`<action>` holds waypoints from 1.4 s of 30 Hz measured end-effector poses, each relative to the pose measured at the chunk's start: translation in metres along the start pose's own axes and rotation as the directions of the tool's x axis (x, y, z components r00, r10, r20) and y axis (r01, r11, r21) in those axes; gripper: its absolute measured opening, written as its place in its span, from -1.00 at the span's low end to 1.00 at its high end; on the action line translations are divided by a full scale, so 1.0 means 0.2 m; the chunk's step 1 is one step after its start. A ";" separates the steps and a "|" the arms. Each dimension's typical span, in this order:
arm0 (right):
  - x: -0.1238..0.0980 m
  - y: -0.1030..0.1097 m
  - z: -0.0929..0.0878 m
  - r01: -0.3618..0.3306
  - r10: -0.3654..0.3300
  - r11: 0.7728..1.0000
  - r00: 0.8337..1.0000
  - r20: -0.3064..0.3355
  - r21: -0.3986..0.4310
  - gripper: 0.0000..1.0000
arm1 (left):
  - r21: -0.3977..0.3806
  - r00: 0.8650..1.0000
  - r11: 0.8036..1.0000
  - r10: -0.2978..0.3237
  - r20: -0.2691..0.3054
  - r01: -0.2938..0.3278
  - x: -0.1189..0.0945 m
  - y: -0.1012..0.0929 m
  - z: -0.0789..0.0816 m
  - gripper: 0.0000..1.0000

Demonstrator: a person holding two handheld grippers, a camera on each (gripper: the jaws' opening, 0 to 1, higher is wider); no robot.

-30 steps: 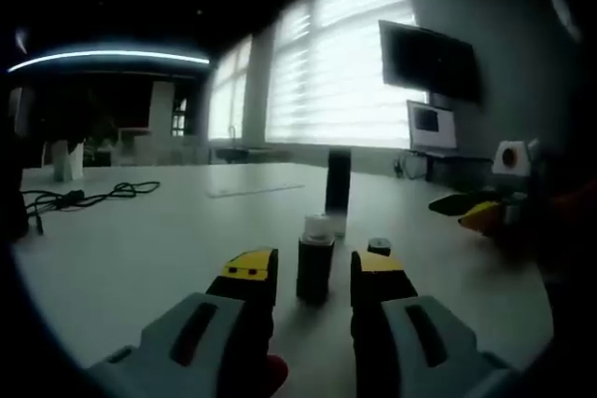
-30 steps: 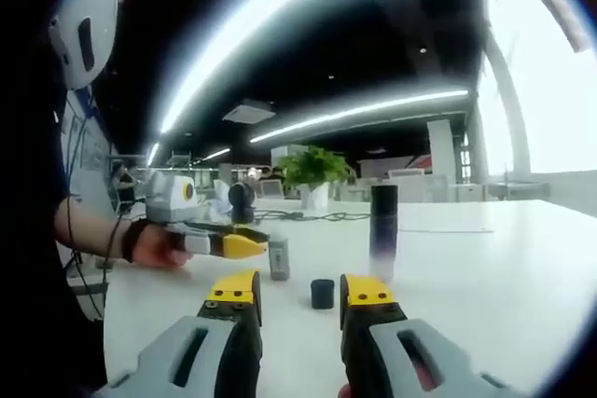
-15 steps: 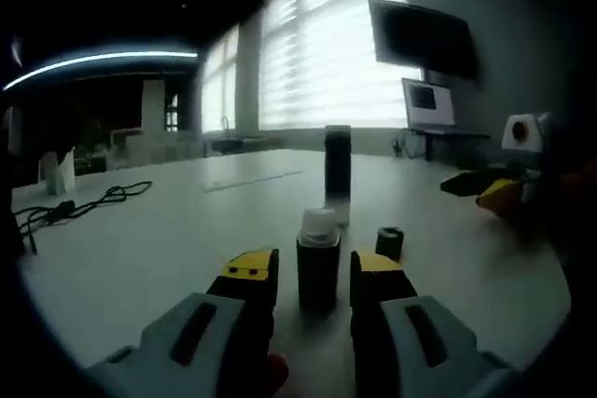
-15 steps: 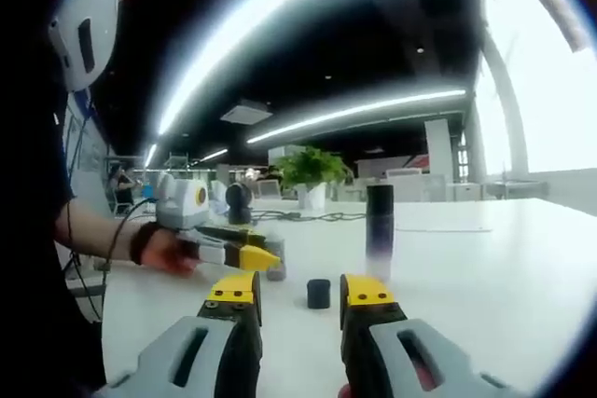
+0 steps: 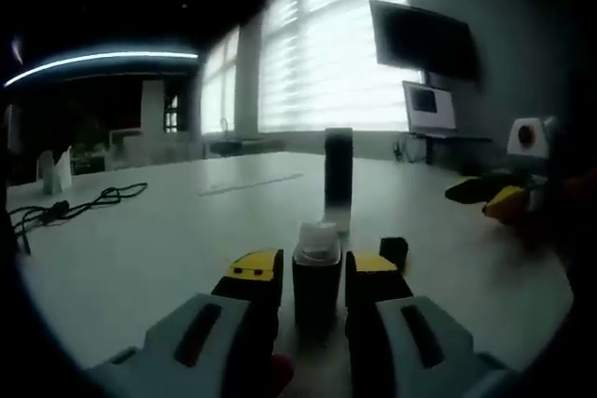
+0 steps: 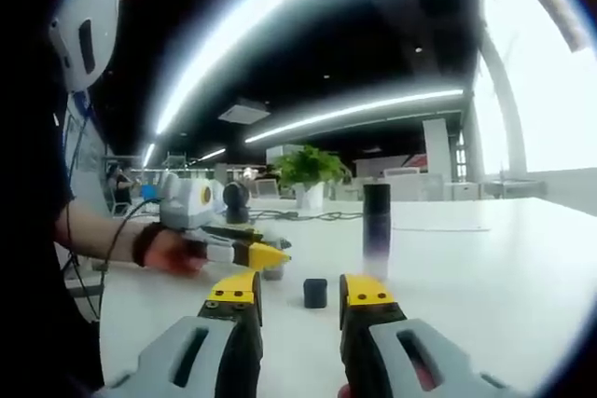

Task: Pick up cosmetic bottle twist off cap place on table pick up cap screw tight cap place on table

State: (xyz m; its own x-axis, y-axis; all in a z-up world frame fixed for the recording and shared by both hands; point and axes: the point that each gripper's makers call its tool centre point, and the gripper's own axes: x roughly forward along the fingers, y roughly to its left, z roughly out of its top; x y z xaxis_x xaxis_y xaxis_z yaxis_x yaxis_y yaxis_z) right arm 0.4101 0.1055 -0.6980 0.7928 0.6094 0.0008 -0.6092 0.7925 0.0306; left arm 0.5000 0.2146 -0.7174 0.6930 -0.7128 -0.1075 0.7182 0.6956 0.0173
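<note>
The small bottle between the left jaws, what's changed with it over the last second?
The left gripper has closed in around the uncapped bottle, its jaws now narrower and flanking it closely; actual contact is unclear. The bottle, the loose black cap and the tall dark bottle stayed put on the table. The right gripper stayed open.

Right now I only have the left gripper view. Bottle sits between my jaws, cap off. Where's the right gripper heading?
Observer: The right gripper is open, aimed at the black cap standing on the table.
Operator: Is it touching the cap?
Observer: No, the cap stands ahead of the jaws, apart from them.
Operator: Anything near the cap?
Observer: The left gripper reaches in beside it, around the bottle. A tall dark cylinder stands further back.
</note>
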 end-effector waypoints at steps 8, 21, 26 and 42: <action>0.00 0.00 0.00 0.002 -0.002 1.000 1.000 -0.004 -0.005 -0.46 | 0.011 1.000 1.000 0.003 -0.010 -0.003 0.00 0.00 -0.01 -0.79; 0.00 -0.01 0.00 0.010 -0.010 1.000 1.000 -0.004 0.006 -0.47 | 0.001 1.000 1.000 0.000 0.030 0.000 -0.03 -0.01 0.03 -0.80; 0.01 -0.04 -0.01 0.038 -0.038 0.999 0.999 -0.023 0.016 -0.47 | -0.010 0.998 1.000 -0.002 0.055 0.002 -0.08 -0.02 0.05 -0.80; 0.10 -0.06 -0.03 0.065 -0.061 0.997 0.995 -0.080 0.050 -0.50 | -0.030 0.996 0.999 -0.008 0.090 0.011 -0.33 -0.10 0.11 -0.80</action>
State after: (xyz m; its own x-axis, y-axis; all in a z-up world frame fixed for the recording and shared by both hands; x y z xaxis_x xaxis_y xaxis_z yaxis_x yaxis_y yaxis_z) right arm 0.4326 0.1090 -0.7038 0.8244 0.5601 -0.0811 -0.5547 0.8281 0.0809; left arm 0.4420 0.2455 -0.6886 0.6900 -0.7236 -0.0179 0.7235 0.6902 -0.0135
